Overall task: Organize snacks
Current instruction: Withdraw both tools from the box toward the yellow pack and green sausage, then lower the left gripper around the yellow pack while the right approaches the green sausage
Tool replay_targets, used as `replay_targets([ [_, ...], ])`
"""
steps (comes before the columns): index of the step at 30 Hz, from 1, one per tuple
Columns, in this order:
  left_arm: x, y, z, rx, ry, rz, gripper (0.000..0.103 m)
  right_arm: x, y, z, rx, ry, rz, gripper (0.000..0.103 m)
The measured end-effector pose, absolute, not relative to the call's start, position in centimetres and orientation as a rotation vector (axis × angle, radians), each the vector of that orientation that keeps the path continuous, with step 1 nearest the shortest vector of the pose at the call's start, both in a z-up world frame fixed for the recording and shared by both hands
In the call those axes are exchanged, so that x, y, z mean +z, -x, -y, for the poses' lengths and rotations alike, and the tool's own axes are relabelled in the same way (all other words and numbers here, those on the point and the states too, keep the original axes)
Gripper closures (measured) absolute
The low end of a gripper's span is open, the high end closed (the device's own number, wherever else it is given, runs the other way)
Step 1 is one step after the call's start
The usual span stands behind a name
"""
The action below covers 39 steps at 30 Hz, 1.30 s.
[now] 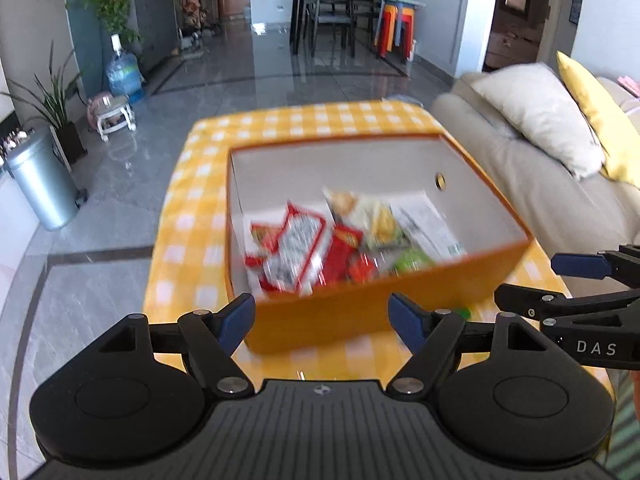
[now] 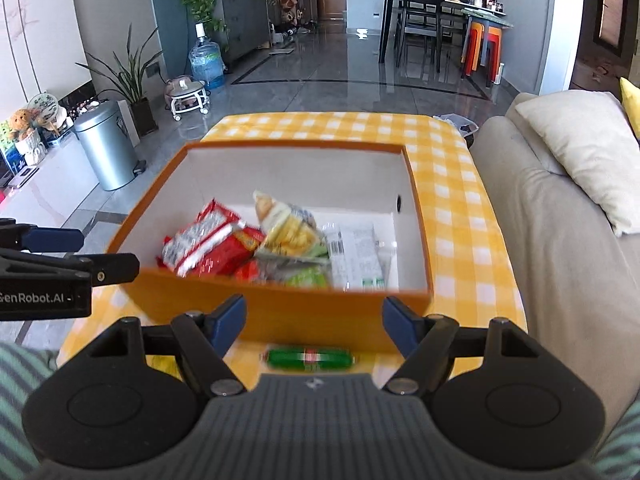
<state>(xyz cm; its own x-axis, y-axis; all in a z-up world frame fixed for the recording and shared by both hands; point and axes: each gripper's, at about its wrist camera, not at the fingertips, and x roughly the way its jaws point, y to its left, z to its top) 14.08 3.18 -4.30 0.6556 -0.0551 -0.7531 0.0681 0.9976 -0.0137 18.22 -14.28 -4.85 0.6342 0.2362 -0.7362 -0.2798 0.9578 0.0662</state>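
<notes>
An orange box with a white inside stands on the yellow checked table. Several snack packets lie in it: red ones, a yellow one and a white one. A green sausage snack lies on the table in front of the box, between my right gripper's fingers. My left gripper is open and empty before the box's near wall. My right gripper is open and empty; it also shows in the left wrist view.
A beige sofa with a white cushion runs along the table's right side. A metal bin, plants and a water bottle stand on the floor to the left. A dining table and chairs are far back.
</notes>
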Motion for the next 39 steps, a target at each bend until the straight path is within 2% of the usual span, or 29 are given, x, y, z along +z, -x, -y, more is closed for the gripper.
replay_targets([
  [17,-10.7,-9.0,-3.0,-0.036,0.02,-1.03,0.014,-10.6,-10.7,15.6,0.307,0.146,-0.896,0.03],
  [32,-14.1,-11.2,-4.0,0.016,0.109,-1.069,0.014,-14.0,-11.6,14.7,0.334,0.168,-0.94,0.03],
  [39,-15.2,-12.3,-3.0,0.04,0.05,-1.076,0.014,-14.8,-12.7,14.2,0.337,0.161,-0.933,0.031],
])
